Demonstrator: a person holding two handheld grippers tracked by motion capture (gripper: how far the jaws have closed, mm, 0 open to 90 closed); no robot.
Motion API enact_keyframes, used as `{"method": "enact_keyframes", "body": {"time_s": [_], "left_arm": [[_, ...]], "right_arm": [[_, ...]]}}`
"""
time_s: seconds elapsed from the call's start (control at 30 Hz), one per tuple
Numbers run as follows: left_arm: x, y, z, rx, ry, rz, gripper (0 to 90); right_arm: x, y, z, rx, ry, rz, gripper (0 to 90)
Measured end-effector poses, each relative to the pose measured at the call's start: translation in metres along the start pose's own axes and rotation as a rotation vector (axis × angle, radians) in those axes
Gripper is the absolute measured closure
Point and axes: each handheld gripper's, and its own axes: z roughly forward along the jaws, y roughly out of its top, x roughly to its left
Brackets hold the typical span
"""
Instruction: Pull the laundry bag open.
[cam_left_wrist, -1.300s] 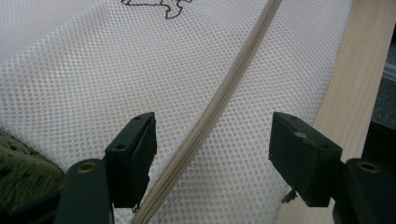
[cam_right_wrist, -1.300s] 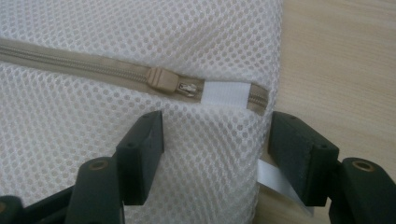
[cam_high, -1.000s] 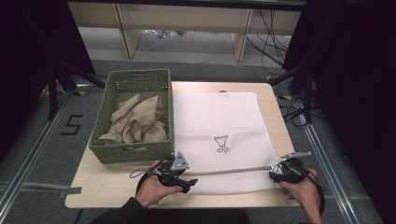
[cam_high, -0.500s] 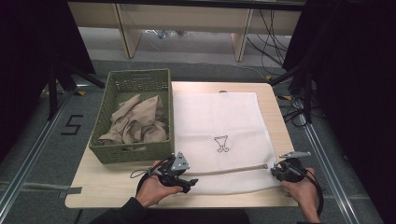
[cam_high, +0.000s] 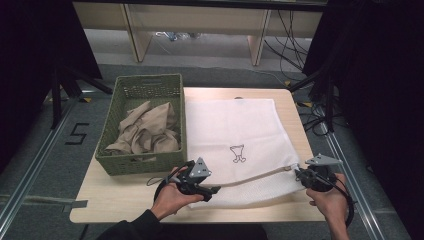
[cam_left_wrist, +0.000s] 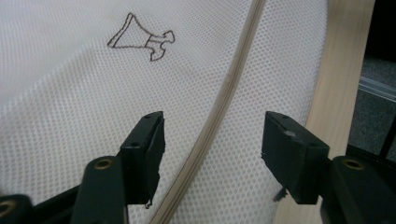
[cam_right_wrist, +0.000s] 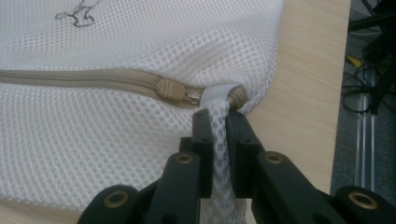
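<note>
White mesh laundry bag (cam_high: 240, 140) spread flat on the right half of the wooden table (cam_high: 100, 205), just beside a green wicker basket (cam_high: 142, 90) holding crumpled beige cloths (cam_high: 147, 132) on the left. Beige zipper (cam_right_wrist: 93, 79) running along the bag's near edge, slider (cam_right_wrist: 170, 88) parked at the right end, apparently zipped shut.

Right gripper (cam_high: 302, 175) at the near right corner, jaws just closed and now nearly together, pinching a fold of mesh right below the zipper's end tab, corner lifted slightly off the table. Left gripper (cam_left_wrist: 210, 140) near the bag's near left part, jaws about half open and just closed a little, straddling the zipper line with the pads clear of the fabric, gripping nothing.

Likely step: anchoring the bag at the zipper end before opening it. Next move probably calls for lowering the left jaws onto the mesh or zipper band and pinching it, keeping the fabric taut against the right-hand grip so the slider can travel.
</note>
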Motion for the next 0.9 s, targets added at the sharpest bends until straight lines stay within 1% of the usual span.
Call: {"method": "enact_keyframes", "body": {"time_s": [0.03,0.07,0.1,0.13,0.17,0.2,0.23,0.27,0.3,0.33,0.37,0.4,0.43,0.47,0.5,0.57,0.6,0.63,0.67,0.7,0.73,0.77,0.8,0.87,0.9], "left_arm": [[-0.001,0.002,0.001,-0.005,-0.01,-0.003,41.6],[-0.001,0.006,0.004,-0.013,-0.01,-0.001,42.1],[-0.002,0.008,0.005,-0.017,-0.018,0.007,43.1],[-0.002,0.012,0.007,-0.019,-0.024,0.015,44.5],[-0.003,0.014,0.01,-0.024,-0.037,0.02,46.6],[-0.004,0.016,0.012,-0.032,-0.039,0.011,47.7],[-0.005,0.02,0.016,-0.033,-0.055,0.007,48.5],[-0.006,0.022,0.019,-0.041,-0.06,0.001,49.3],[-0.007,0.025,0.022,-0.041,-0.067,0.01,50.2],[-0.008,0.028,0.025,-0.045,-0.077,0.014,52.1],[-0.009,0.031,0.027,-0.062,-0.079,0.016,54.6],[-0.01,0.033,0.03,-0.07,-0.083,0.023,56.1],[-0.01,0.036,0.033,-0.073,-0.091,0.031,58.1],[-0.01,0.038,0.036,-0.073,-0.096,0.027,58.5],[-0.01,0.041,0.039,-0.09,-0.1,0.013,58.8],[-0.011,0.047,0.044,-0.101,-0.124,-0.006,60.5],[-0.011,0.05,0.046,-0.091,-0.125,0.012,60.5],[-0.013,0.054,0.048,-0.104,-0.127,0.01,60.5],[-0.013,0.057,0.049,-0.111,-0.127,0.011,60.6],[-0.012,0.061,0.051,-0.115,-0.137,0.023,60.7],[-0.014,0.065,0.054,-0.132,-0.149,0.003,61.8],[-0.014,0.069,0.056,-0.133,-0.152,0.006,62.2],[-0.015,0.072,0.057,-0.139,-0.149,0.008,62.4],[-0.016,0.079,0.062,-0.151,-0.163,0.012,64.6],[-0.018,0.082,0.064,-0.147,-0.157,0.012,65.7]], "right_arm": [[0.001,0.002,-0.002,-0.007,0.004,0.009,83.6],[0.002,0.003,-0.003,-0.024,0.004,0.009,83.6],[0.002,0.004,-0.007,-0.022,-0.01,-0.026,83.6],[0.003,0.007,-0.008,-0.029,-0.009,-0.031,83.6],[0.004,0.009,-0.01,-0.042,0.008,-0.03,83.6],[0.005,0.011,-0.013,-0.039,-0.008,-0.043,83.6],[0.007,0.012,-0.015,-0.039,-0.017,-0.039,83.6],[0.007,0.014,-0.016,-0.064,-0.023,-0.084,83.7],[0.009,0.017,-0.019,-0.062,-0.022,-0.071,83.7],[0.01,0.018,-0.021,-0.062,-0.02,-0.073,83.7],[0.01,0.02,-0.022,-0.078,-0.022,-0.086,83.7],[0.012,0.022,-0.025,-0.07,-0.023,-0.078,83.7],[0.012,0.023,-0.026,-0.076,-0.025,-0.099,83.6],[0.012,0.023,-0.028,-0.085,-0.033,-0.114,83.6],[0.011,0.025,-0.029,-0.086,-0.036,-0.134,83.6],[0.012,0.026,-0.031,-0.087,-0.031,-0.114,83.6],[0.012,0.027,-0.032,-0.087,-0.027,-0.105,83.7],[0.011,0.027,-0.032,-0.094,-0.029,-0.125,83.7],[0.014,0.027,-0.034,-0.086,-0.025,-0.082,83.7],[0.014,0.028,-0.034,-0.093,-0.027,-0.086,83.7],[0.013,0.029,-0.033,-0.097,-0.021,-0.126,83.7],[0.015,0.03,-0.035,-0.101,-0.019,-0.11,83.7],[0.015,0.031,-0.035,-0.106,-0.019,-0.117,83.8],[0.015,0.032,-0.037,-0.129,-0.016,-0.136,83.8],[0.016,0.034,-0.038,-0.136,-0.017,-0.151,83.8]]}}
